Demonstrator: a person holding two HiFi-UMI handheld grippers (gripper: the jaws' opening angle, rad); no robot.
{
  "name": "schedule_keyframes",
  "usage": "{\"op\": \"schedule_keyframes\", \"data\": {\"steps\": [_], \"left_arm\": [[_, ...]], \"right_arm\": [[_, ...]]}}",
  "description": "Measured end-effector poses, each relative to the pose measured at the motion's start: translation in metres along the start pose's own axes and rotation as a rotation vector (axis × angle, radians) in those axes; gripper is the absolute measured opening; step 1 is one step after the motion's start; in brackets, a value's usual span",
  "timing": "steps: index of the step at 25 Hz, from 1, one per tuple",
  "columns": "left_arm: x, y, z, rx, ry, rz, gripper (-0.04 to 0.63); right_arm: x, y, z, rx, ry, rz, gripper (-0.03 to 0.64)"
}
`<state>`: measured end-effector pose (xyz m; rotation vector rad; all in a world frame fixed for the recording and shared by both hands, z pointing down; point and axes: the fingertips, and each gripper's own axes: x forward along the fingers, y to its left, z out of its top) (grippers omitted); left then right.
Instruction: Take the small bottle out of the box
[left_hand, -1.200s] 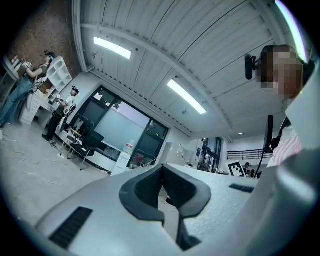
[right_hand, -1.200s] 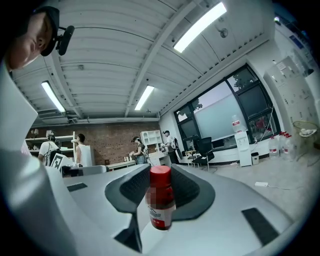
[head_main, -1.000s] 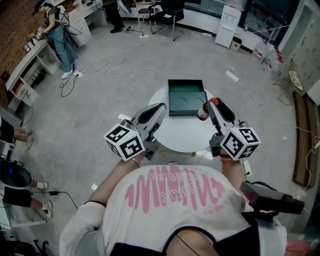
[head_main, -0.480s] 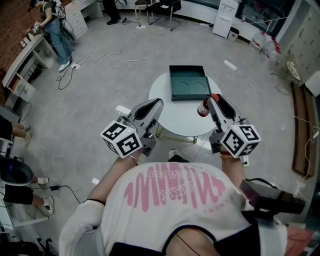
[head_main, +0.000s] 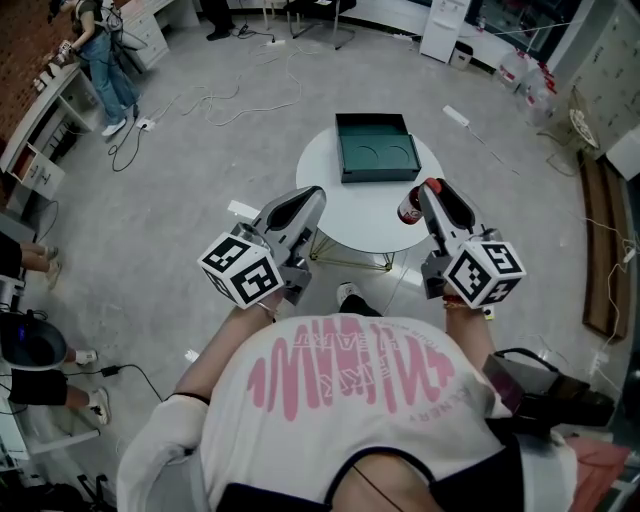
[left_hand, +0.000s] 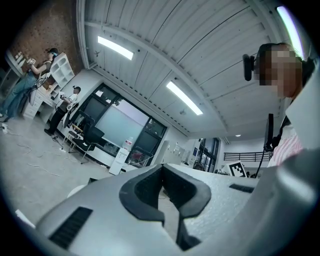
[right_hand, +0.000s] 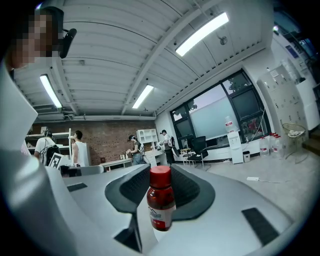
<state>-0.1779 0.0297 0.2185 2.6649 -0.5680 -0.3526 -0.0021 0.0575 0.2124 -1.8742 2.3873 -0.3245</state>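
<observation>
Right gripper (right_hand: 160, 171) jaws pinching small bottle (right_hand: 161, 202): bottle upright between pads, red cap at fingertips. Bottle outside open green box (head_main: 375, 155), above round table (head_main: 355, 220) edge. Left gripper (left_hand: 161, 169) jaws pressed together, empty.

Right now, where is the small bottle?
Head view, right side: the small bottle is gripped in the right tongs, by the near right edge of the round table, outside the green box.

Free tabletop (head_main: 350, 215) before box (head_main: 377, 158)
</observation>
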Motion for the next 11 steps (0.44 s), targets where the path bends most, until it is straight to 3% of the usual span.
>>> {"op": "schedule_keyframes", "data": {"steps": [11], "left_arm": [[-0.0022,-0.0066,0.0029,-0.01,0.004,0.002,0.008]], "right_arm": [[-0.0078,0.0027,0.0017,-0.017,0.025,-0.011,0.127]]}}
